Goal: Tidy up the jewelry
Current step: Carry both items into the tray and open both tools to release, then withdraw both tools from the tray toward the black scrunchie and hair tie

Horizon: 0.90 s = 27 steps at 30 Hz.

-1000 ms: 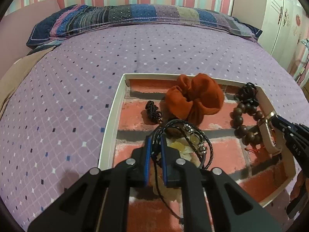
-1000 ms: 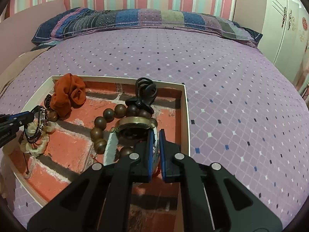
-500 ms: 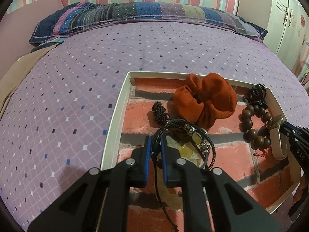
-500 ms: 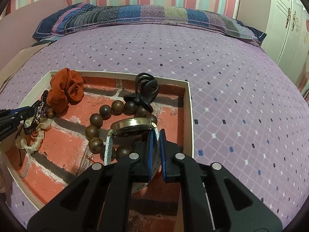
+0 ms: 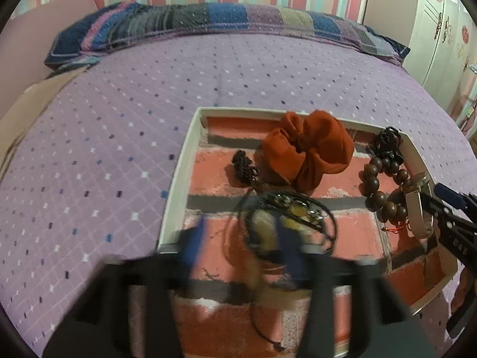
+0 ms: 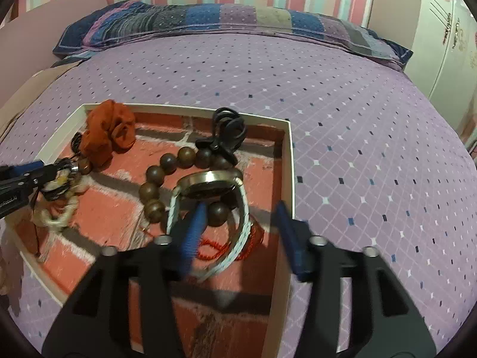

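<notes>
Both your left gripper [image 5: 241, 238] and right gripper [image 6: 241, 235] have just spread open, releasing the black braided bracelets [image 5: 289, 214] and white-strapped watch [image 6: 208, 191] into the brick-patterned tray [image 6: 287, 179]; both placements appear complete.

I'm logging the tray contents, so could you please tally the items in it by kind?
Scrunchie: 1
Wooden bead bracelet: 1
Watch: 1
Black hair ties: 1 bunch
Black cord bracelet: 1
Cream braided bracelet: 1
Small dark knotted piece: 1
Total: 7 in the tray
</notes>
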Available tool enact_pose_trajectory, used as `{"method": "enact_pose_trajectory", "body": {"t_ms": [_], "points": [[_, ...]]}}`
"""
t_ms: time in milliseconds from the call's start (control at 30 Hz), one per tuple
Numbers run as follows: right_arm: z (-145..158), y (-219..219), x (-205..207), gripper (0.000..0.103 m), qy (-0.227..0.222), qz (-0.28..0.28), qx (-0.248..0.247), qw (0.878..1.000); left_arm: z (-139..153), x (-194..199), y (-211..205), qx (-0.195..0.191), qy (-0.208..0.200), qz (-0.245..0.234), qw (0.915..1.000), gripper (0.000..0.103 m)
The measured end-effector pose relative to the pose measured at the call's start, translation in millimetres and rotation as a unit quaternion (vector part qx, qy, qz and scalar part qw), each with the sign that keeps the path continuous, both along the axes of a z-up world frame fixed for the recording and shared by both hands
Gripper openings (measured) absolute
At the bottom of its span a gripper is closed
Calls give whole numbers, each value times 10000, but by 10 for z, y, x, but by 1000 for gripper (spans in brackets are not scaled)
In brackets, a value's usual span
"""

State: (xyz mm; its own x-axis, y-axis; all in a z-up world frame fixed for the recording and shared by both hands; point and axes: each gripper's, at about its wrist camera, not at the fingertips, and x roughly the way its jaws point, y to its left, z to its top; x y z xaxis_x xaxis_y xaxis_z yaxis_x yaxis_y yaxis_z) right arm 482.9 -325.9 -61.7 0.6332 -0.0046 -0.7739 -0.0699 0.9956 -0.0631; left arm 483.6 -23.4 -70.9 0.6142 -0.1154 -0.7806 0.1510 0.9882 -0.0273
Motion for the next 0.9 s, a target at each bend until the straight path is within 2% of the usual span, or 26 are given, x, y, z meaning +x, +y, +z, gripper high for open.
{"method": "enact_pose_trajectory", "body": {"t_ms": [67, 200, 333, 433, 667, 800, 900], "points": [[26, 3, -46, 59, 1, 60, -73, 10000, 45, -40, 0, -26, -19, -56, 10000, 59], [92, -22, -161, 74, -4, 126, -56, 9999, 131, -93, 2, -50, -36, -79, 9999, 60], [192, -30, -319, 87, -116, 169, -67, 9998, 240, -220, 48, -92, -133, -72, 9998, 75], [279, -39, -459, 96, -237, 161, -20, 9996, 351, -386, 120, -123, -249, -63, 9996, 81], [430, 4, -897, 99, -489, 158, -90, 9986, 553, -911, 268, -140, -518, 25, 9986, 88], [497, 27, -1284, 99, -657, 163, -134, 9976, 618, -1303, 347, -163, -687, 122, 9974, 94], [530, 24, -1570, 99, -782, 142, -62, 9968, 638, -1599, 379, -185, -758, 113, 9969, 95]]}}
